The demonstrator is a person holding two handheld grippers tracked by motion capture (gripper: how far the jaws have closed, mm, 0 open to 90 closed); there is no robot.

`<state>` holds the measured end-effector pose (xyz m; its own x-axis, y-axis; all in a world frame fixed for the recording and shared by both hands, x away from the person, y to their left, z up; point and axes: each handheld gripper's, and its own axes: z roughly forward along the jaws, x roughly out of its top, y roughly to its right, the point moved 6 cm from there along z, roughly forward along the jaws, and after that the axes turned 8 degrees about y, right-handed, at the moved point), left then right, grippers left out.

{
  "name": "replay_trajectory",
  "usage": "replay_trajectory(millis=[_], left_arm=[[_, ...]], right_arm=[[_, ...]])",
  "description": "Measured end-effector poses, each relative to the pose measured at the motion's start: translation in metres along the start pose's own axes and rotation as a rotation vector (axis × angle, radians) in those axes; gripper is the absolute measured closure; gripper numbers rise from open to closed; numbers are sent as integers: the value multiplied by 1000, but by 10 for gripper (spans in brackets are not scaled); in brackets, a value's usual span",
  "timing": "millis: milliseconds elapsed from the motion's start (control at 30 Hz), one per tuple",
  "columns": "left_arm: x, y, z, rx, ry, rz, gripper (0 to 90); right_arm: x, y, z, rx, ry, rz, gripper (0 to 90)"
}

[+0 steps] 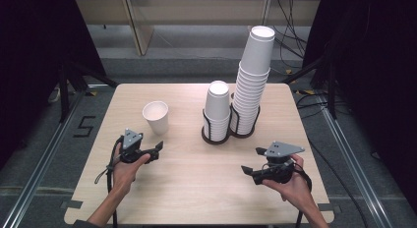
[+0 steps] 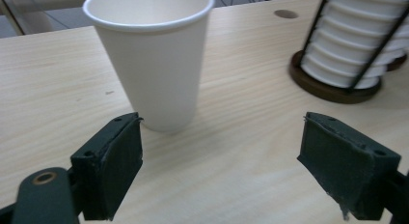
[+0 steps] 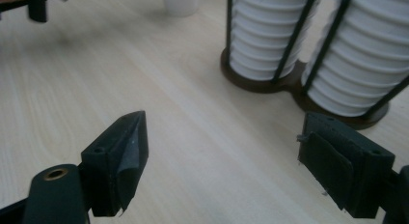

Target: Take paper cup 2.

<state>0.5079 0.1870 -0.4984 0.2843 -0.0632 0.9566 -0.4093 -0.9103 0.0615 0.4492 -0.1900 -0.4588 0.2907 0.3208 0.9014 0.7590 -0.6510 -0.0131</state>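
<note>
Left hand [image 1: 125, 170]: enters from the counter's near edge, forearm angled inward, holding the left claw [image 1: 156, 150] roughly level, pointed toward the single cup.
Left claw state: jaws stand wide apart in the left gripper view, released, nothing between them.
Right hand [image 1: 290, 181]: low over the near right of the counter, right claw [image 1: 252, 162] aimed left and inward.
Right claw state: released, jaws apart, nothing held.
Single cup [image 2: 152, 55]: upright, mouth up, just ahead of the left claw, not touching it; left of the cup holder.
Cup holder [image 1: 216, 135]: dark twin base with wire uprights, short stack [image 1: 217, 107] and tall stack [image 1: 252, 80] of inverted cups, beyond the right claw.
Counter [image 1: 196, 188]: pale wood grain.
Room: grey floor, dark curtains either side.
</note>
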Motion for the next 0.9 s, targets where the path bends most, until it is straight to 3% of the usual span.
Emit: replay_trajectory(millis=[67,133,200,267,300,367,400,433,467,500,533,733,767,833,900], left_arm=[[0,8,-9,-19,11,-21,147],[0,19,-19,-45,18,-40,147],[-1,29,-28,-57,36,-28,147],[-5,39,-37,-74,27,2,147],[-6,42,-40,-83,32,4,146],[-11,51,-47,-96,25,-1,146],[-14,55,-50,-105,33,-3,146],[-18,59,-54,-110,23,16,147],[-18,59,-54,-110,23,16,146],[-24,63,-56,-113,15,56,146],[-26,65,-58,-116,10,63,147],[-34,74,-67,-137,5,54,146],[-36,76,-70,-142,1,55,146],[-38,78,-71,-150,2,51,146],[-41,83,-73,-166,3,55,146]], right_arm=[[4,3,-3,-21,4,34,190],[9,9,-4,-40,22,37,189],[13,13,-6,-51,31,58,188],[19,20,-6,-81,51,34,189],[22,21,-7,-84,51,61,189],[27,26,-8,-92,65,53,188],[30,26,-8,-101,70,77,188],[34,30,-9,-103,79,51,188],[37,31,-9,-114,88,64,188],[39,31,-10,-122,86,91,187],[43,34,-8,-113,108,76,186],[57,43,-9,-141,131,81,178],[64,49,-10,-154,142,61,177],[66,49,-10,-157,143,77,175],[80,58,-12,-161,177,73,165]])
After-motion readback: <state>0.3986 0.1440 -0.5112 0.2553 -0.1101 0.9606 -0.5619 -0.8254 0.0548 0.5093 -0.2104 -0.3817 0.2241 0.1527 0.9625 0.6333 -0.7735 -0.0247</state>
